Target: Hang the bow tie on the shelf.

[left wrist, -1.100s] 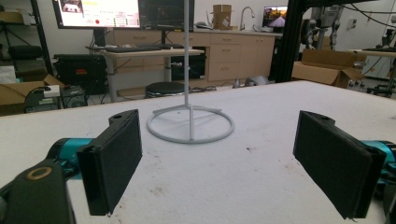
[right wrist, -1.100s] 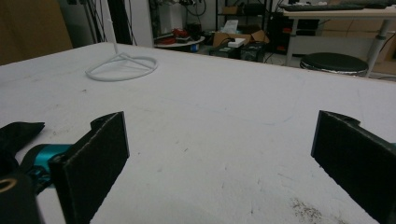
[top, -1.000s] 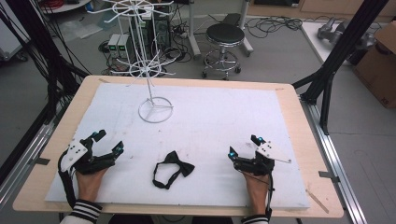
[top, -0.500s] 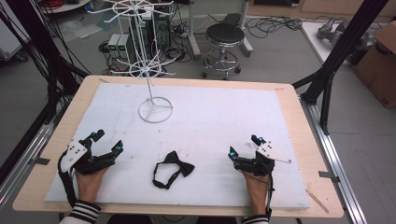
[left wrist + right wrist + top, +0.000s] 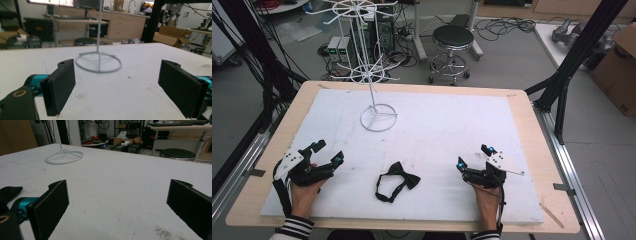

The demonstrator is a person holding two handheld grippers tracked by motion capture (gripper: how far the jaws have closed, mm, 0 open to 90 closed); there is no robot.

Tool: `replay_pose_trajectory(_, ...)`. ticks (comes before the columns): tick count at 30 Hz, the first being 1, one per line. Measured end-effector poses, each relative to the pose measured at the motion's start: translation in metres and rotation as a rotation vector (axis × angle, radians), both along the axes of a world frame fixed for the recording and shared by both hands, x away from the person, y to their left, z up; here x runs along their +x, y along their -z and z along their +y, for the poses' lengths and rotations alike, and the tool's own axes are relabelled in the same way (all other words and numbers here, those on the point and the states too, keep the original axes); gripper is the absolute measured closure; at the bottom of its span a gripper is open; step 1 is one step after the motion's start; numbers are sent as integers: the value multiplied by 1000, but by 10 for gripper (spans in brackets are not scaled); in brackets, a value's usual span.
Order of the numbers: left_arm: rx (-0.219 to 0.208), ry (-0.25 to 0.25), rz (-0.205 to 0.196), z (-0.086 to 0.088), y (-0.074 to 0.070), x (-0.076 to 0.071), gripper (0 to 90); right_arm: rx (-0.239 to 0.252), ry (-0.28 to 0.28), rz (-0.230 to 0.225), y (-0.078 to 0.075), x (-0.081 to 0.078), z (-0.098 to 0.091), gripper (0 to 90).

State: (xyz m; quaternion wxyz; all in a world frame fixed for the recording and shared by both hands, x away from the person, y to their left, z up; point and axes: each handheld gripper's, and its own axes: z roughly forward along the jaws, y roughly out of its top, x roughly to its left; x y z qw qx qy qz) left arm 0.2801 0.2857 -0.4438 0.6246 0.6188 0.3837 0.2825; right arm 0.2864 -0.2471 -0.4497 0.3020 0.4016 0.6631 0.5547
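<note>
A black bow tie (image 5: 396, 181) with its strap looped lies flat on the white board (image 5: 442, 125) near the front edge, between my two hands. Left of it rests my left gripper (image 5: 328, 152), open, jaws wide apart with bare board between them (image 5: 117, 87). My right gripper (image 5: 473, 157) sits right of the tie, open as well (image 5: 117, 205). A corner of the bow tie (image 5: 10, 191) shows at the left edge of the right gripper view. A white wire display stand (image 5: 373, 75) rises from a ring base (image 5: 379, 118) at the back left; its base (image 5: 99, 62) lies ahead of the left jaws.
The white board lies on a wooden table (image 5: 532, 120). Black frame posts (image 5: 572, 65) stand at the right and left of the table. A round stool (image 5: 453, 37), boxes and cables sit on the floor beyond the far edge.
</note>
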Motion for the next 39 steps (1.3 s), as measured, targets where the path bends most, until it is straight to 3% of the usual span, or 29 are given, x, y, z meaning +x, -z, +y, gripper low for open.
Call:
replay_pose_trajectory(2, 20, 26, 10, -1, -8, 0, 146, 1, 0, 1, 0, 0, 0, 30)
replay_pose_trajectory(9, 168, 91, 35, -12, -43, 6, 146, 4, -2, 2, 0, 0, 0, 30)
replay_pose_trajectory(13, 225, 138, 58, -22, -55, 11, 147, 4, -2, 3, 0, 0, 0, 30)
replay_pose_trajectory(20, 339, 219, 123, -54, -62, 18, 148, 5, -2, 4, 0, 0, 0, 30)
replay_pose_trajectory(27, 381, 263, 147, -74, -69, 21, 149, 7, -1, 6, 0, 0, 0, 30)
replay_pose_trajectory(32, 444, 295, 168, -84, -74, 24, 170, 8, 0, 6, 0, 0, -1, 30)
replay_pose_trajectory(37, 477, 316, 228, -95, -75, 26, 170, 3, -3, 1, 0, 0, 0, 30)
replay_pose_trajectory(39, 508, 330, 253, -100, -73, 27, 170, 3, -2, 0, 0, 0, 0, 30)
